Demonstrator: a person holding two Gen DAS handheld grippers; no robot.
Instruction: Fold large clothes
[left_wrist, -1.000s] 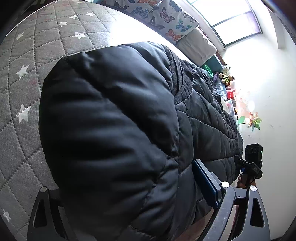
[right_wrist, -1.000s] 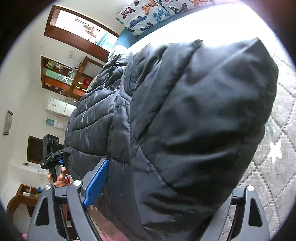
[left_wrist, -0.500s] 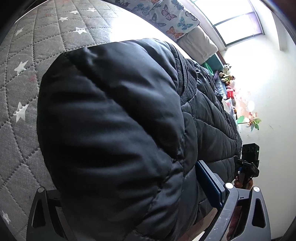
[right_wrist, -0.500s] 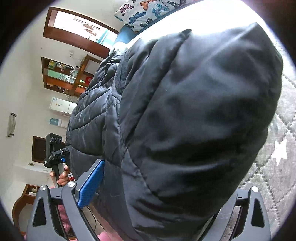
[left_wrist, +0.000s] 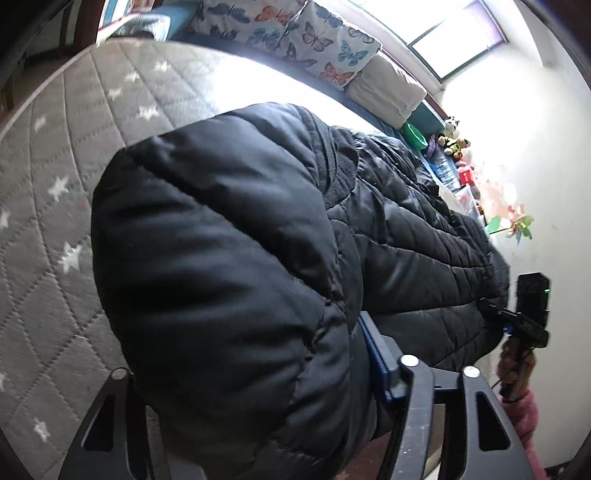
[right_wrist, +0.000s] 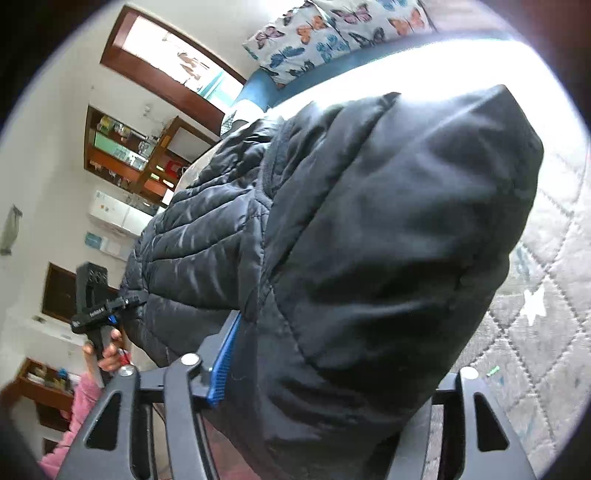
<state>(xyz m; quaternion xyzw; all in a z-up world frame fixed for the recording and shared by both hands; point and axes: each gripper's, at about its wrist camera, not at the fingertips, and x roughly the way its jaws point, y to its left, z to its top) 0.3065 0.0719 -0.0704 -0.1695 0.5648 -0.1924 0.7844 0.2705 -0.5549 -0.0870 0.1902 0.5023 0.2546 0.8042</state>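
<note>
We count: one black puffer jacket; one quilted star-print mattress; two grippers, left gripper and right gripper; two butterfly pillows; one plain pillow; one green bowl; few plush toys, exact number unclear.

text: white lettering is seen on the left claw body, lower left of right wrist view | legibility: too small to be read | other text: none

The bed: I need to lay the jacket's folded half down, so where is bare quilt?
Bare star quilt lies between the jacket and the butterfly pillows, and beside it. The toy ledge is crowded.
</note>
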